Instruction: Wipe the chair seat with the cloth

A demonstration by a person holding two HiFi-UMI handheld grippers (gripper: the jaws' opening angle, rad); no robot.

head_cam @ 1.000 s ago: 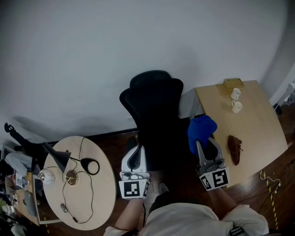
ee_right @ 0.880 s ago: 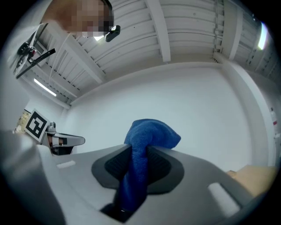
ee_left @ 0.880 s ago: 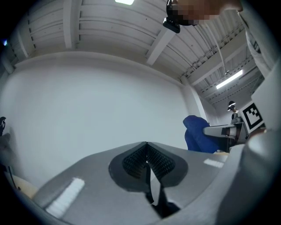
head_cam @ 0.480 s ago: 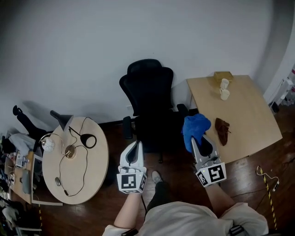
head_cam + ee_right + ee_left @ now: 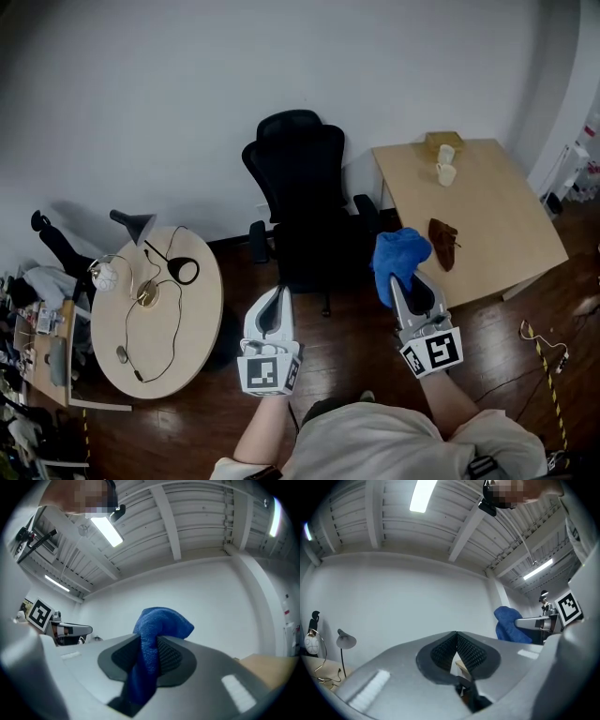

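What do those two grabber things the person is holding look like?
The left gripper and right gripper are matching light grey wedges that narrow to a point. Each carries a white cube with black square markers. Their inner pads are dark with a bumpy grid texture. The person wears a pale top.

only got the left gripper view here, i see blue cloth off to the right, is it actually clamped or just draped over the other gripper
Observer: Clamped. The right gripper view shows the right gripper with its jaws shut on the blue cloth, which bunches above them.
Operator: where's the chair, not in my view
Observer: The head view shows the black chair ahead, between the round table and the wooden table.
Operator: cloth on the seat yet
Observer: No. The head view shows it held to the right of the seat, not on it.
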